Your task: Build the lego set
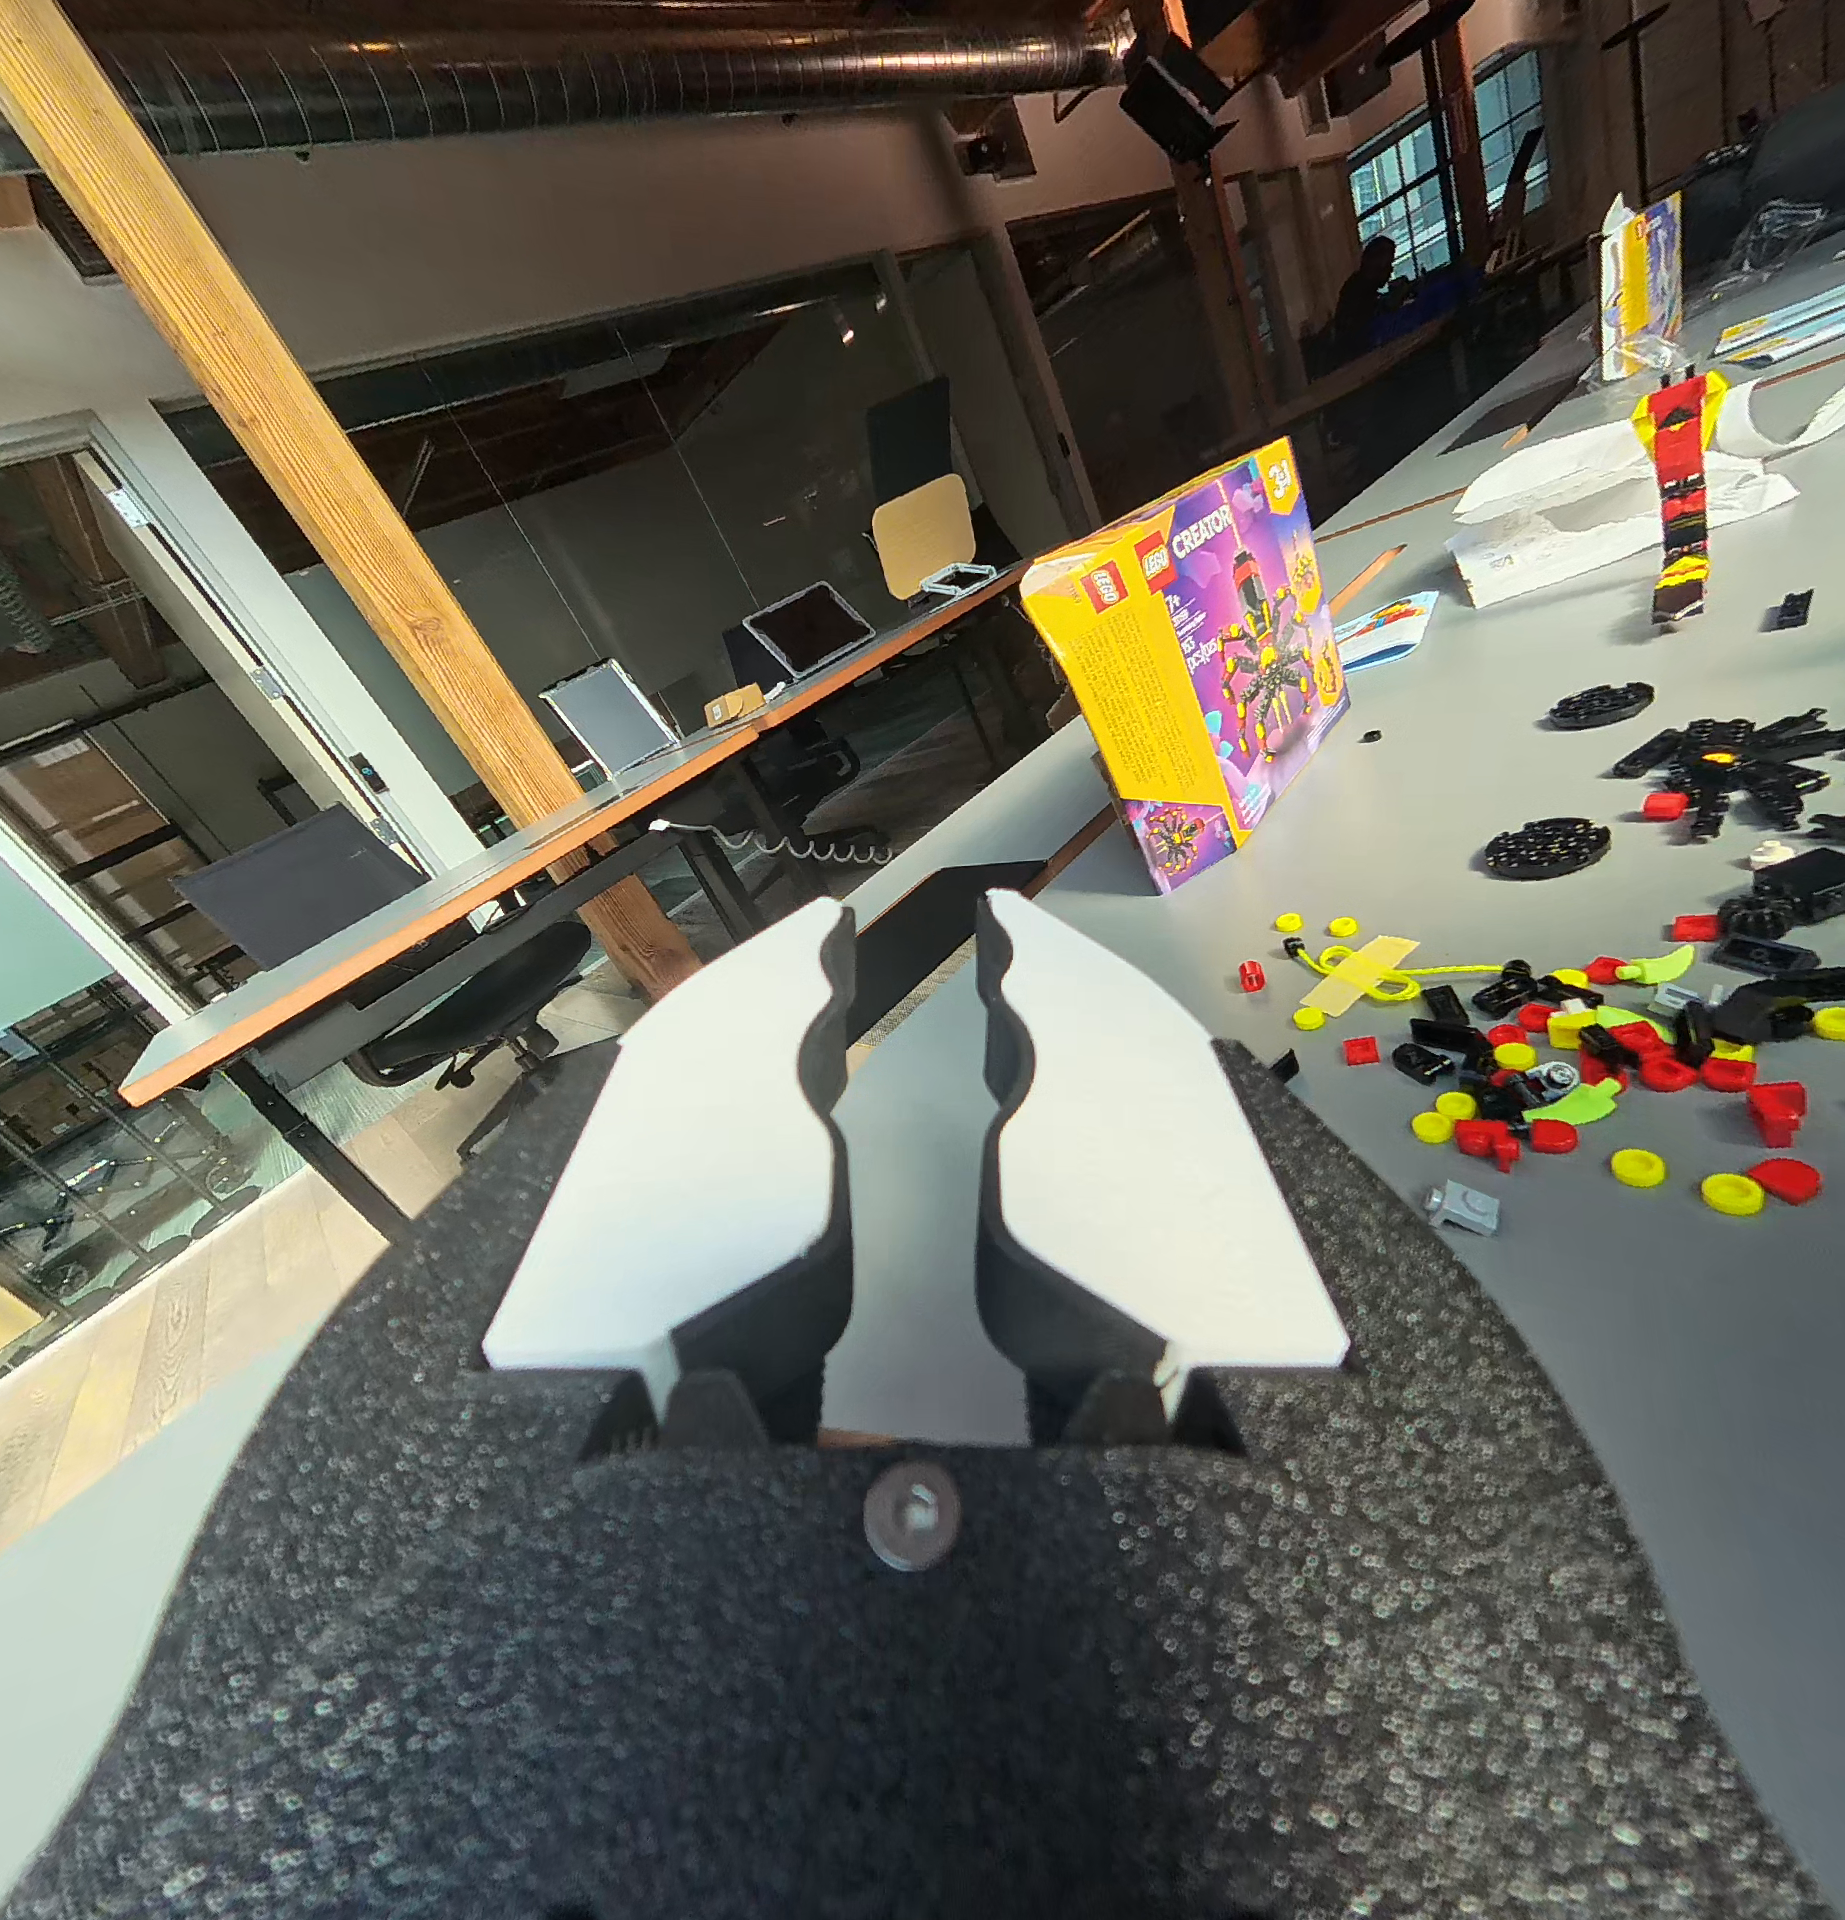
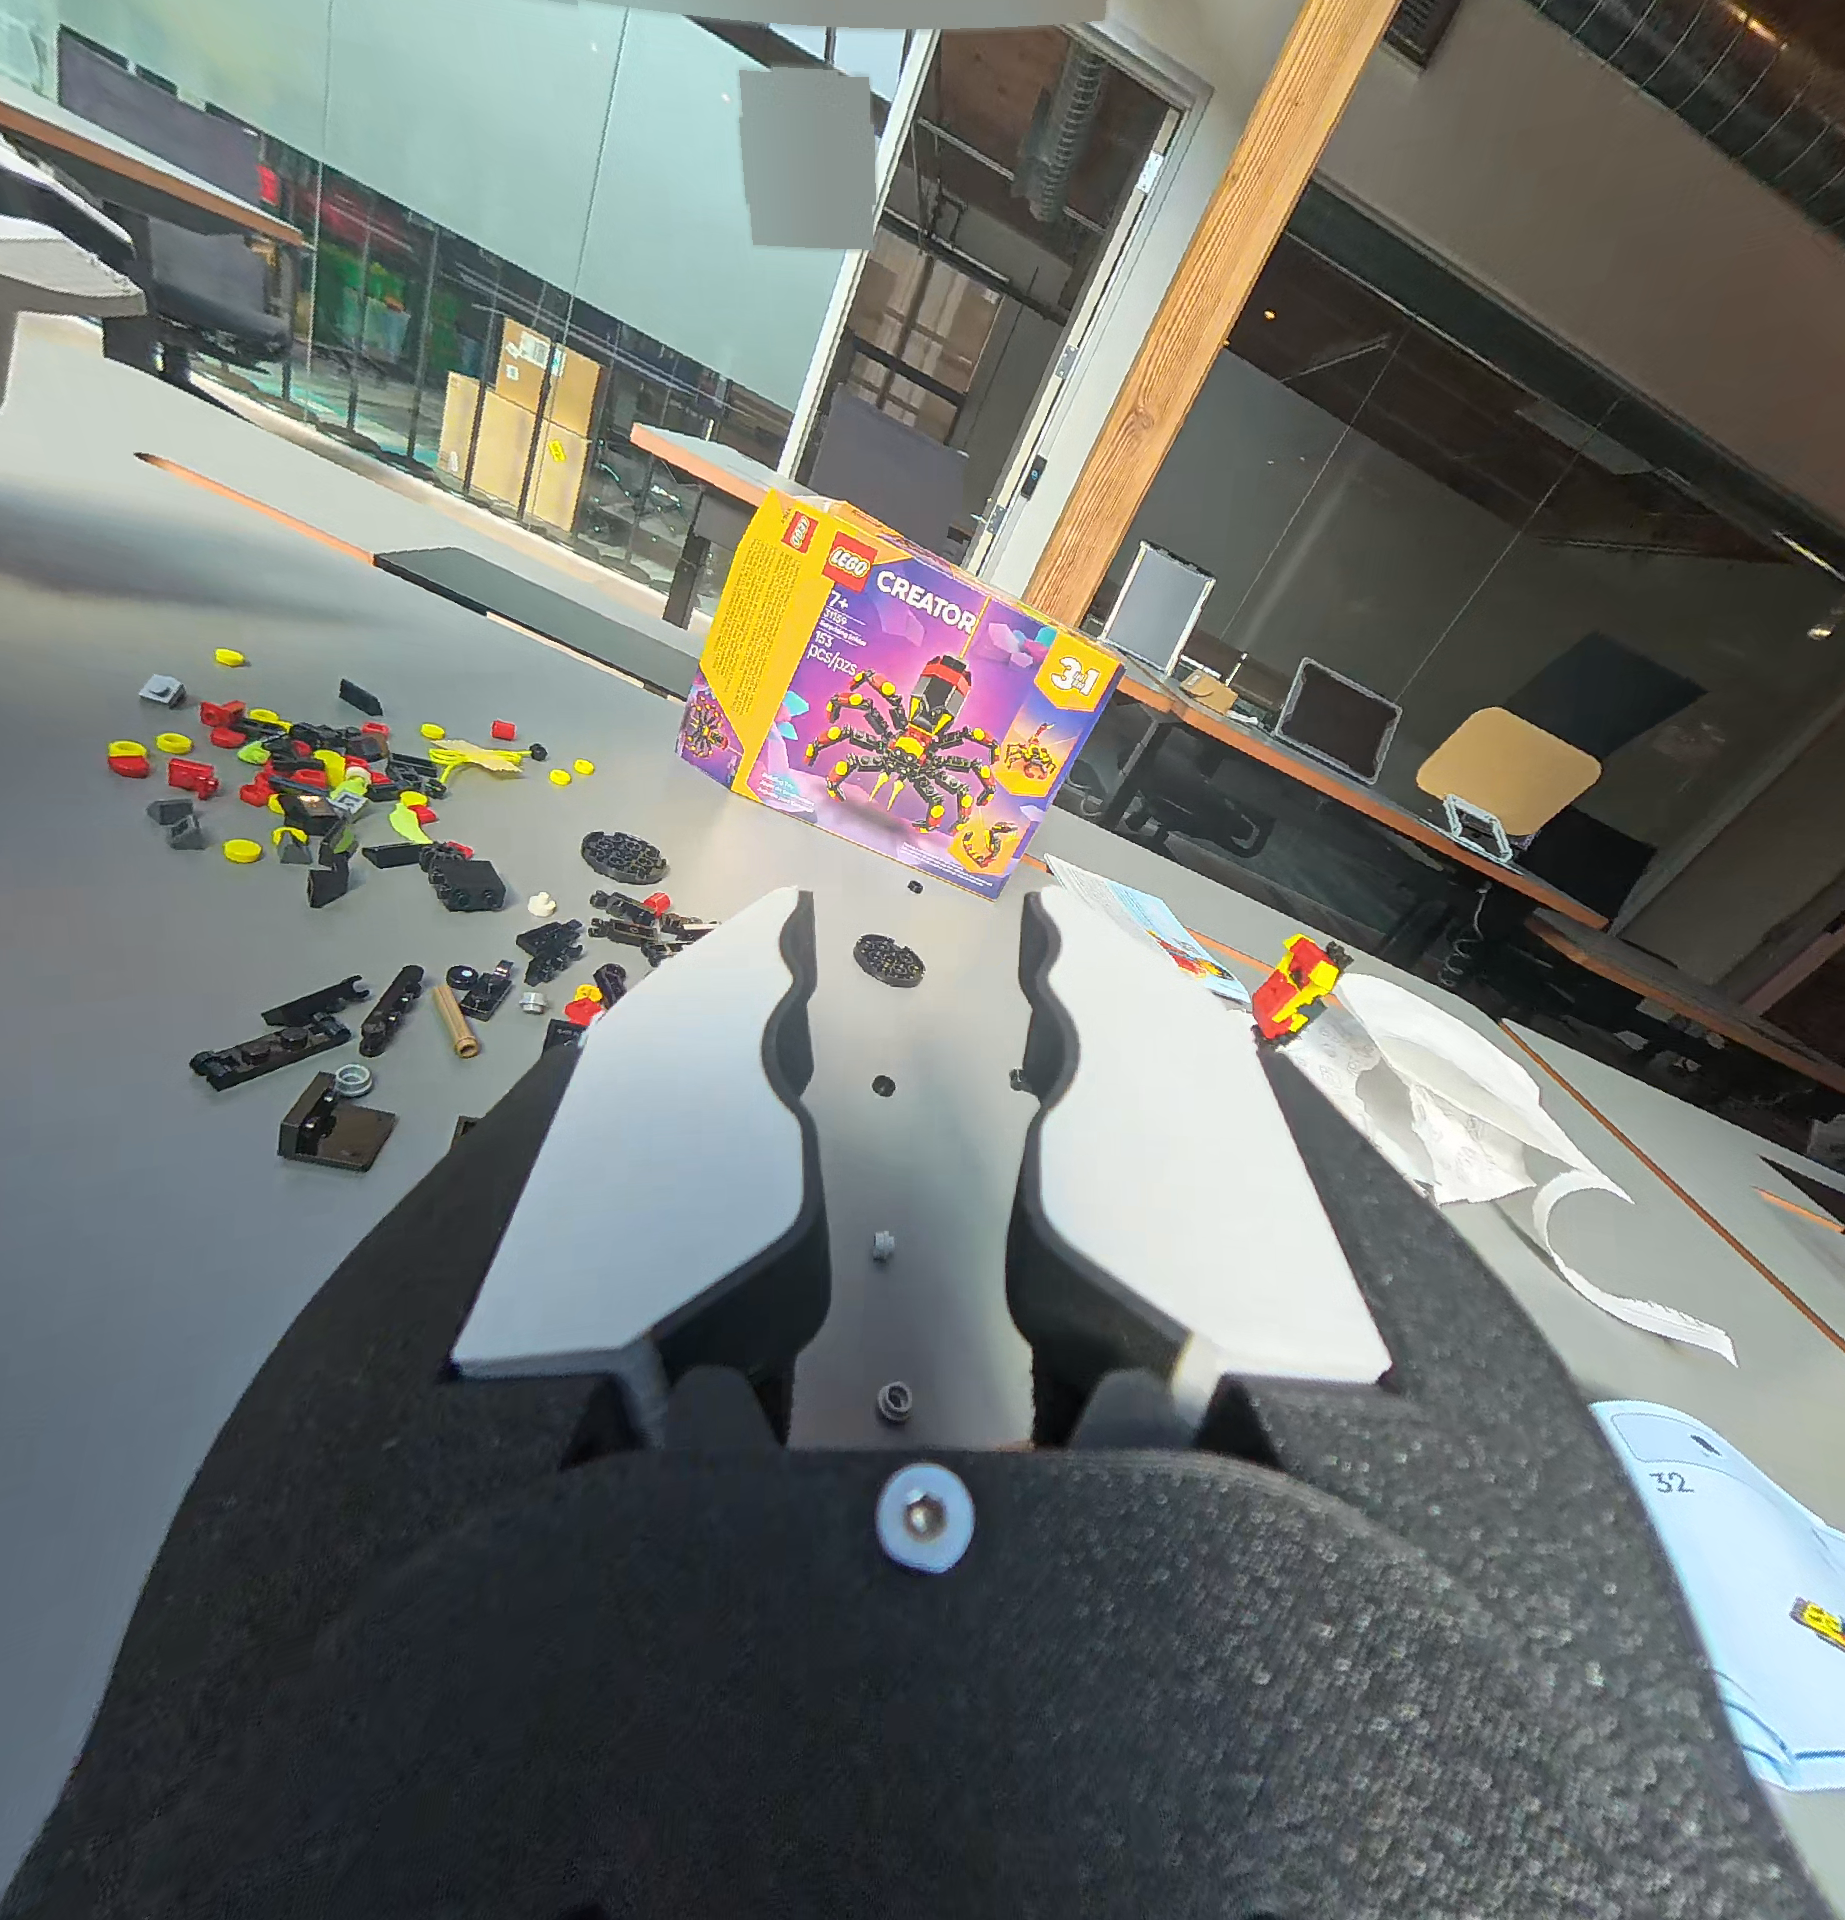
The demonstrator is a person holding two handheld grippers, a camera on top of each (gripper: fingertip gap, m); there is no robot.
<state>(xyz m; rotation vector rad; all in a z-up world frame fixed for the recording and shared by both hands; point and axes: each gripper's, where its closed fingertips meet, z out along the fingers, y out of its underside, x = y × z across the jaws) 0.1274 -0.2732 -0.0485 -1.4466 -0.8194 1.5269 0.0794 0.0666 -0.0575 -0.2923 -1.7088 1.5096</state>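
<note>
Two wrist views over a grey table (image 2: 87, 1195) strewn with lego parts.

Left view: left gripper (image 1: 913, 920) raised above the near table edge, white fingers (image 1: 689, 1122) with black inner pads, released, a clear gap between the tips, nothing held. To its right, a loose pile (image 1: 1583, 1060) of small red, yellow, black and lime pieces. Beyond the pile, a flat black spider body (image 1: 1728, 774) with legs spread, a yellow spot at its centre, and two round black plates (image 1: 1546, 847) near it. Farther back, a tall red, black and yellow column (image 1: 1682, 499) standing upright beside torn white paper bags (image 1: 1583, 509). Yellow and purple box (image 1: 1188, 675) upright at the table's left edge, showing a spider picture.

Right view: right gripper (image 2: 913, 904) low over the table, also released, tips well apart, empty. Between the fingers, bare table with a few tiny dark and grey studs (image 2: 895, 1397) and one round black plate (image 2: 889, 958) just past the tips. Left of the gripper, the same pile (image 2: 305, 769) and nearer black plates, hinges and a tan pin (image 2: 456, 1023). Box (image 2: 897, 727) straight ahead, upright. Right of the gripper, a small red and yellow build (image 2: 1297, 982) resting on the paper bags (image 2: 1448, 1122); open instruction booklet (image 2: 1770, 1600) at the near right edge.
</note>
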